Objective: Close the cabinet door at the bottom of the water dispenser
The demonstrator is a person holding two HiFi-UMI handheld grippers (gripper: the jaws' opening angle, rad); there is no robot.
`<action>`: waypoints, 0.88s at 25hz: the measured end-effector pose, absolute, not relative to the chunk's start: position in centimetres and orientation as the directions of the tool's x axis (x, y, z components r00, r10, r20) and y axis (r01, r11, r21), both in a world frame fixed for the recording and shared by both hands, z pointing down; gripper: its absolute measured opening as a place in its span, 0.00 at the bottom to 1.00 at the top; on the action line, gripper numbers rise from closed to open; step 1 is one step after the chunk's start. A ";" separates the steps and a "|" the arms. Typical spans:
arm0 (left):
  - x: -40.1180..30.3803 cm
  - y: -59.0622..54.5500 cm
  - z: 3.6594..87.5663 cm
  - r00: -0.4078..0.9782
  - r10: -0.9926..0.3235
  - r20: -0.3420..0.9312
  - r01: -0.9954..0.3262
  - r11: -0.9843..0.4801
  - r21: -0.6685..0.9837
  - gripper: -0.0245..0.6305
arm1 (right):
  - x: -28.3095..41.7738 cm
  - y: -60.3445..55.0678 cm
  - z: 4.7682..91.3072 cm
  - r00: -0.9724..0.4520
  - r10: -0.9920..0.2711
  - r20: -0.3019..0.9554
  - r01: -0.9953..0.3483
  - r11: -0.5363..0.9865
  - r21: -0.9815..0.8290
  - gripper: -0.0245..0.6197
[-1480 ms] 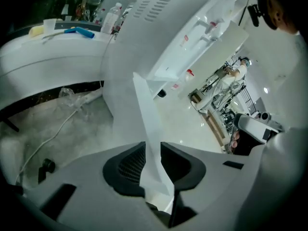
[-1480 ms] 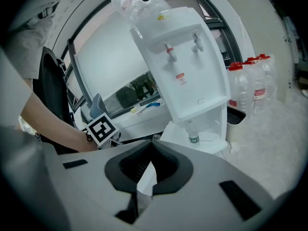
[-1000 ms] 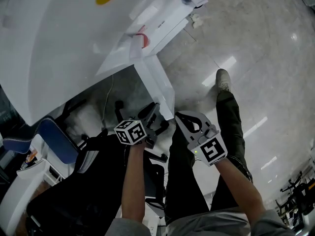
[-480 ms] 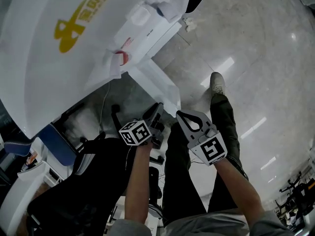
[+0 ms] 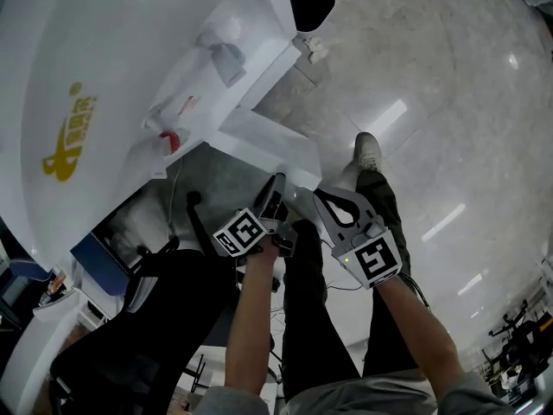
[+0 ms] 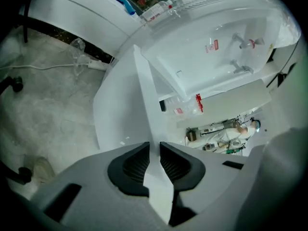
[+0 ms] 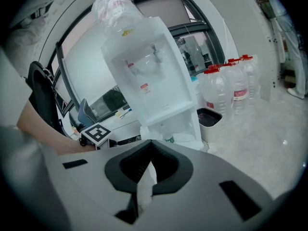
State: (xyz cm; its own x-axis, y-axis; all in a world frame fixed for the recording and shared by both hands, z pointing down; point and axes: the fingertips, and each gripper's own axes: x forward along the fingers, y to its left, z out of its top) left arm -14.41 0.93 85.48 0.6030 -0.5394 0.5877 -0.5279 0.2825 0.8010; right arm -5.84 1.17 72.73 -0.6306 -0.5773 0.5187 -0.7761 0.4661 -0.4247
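Cabinet door (image 6: pixel 120 114) edge pinched by left gripper (image 6: pixel 155 146)
Door seen open below water dispenser (image 7: pixel 154 71); right gripper (image 7: pixel 151 143) jaws closed, nothing held

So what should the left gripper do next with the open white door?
Probably swing the white cabinet door gently toward the white water dispenser. The left gripper seems to pinch the door's edge between its nearly closed jaws, and the door stands wide open.
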 end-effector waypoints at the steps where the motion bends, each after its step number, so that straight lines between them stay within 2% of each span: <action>1: -14.0 0.5 85.5 0.595 -0.553 0.583 -0.515 0.295 0.805 0.15 | -5.3 0.8 72.7 -0.629 -0.579 0.519 -0.777 0.466 -0.422 0.05; 22: -9.3 -6.3 85.6 0.431 -0.694 0.576 -0.381 0.439 0.814 0.15 | 1.2 -5.9 73.2 -0.647 -0.554 0.525 -0.762 0.493 -0.420 0.05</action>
State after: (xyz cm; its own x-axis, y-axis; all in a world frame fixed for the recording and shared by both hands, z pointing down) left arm -9.28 -6.27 85.59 0.4313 -0.6942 0.5763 -0.3807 0.4391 0.8138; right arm 1.23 -5.90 73.18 -0.6466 -0.5537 0.5248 -0.7624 0.4925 -0.4197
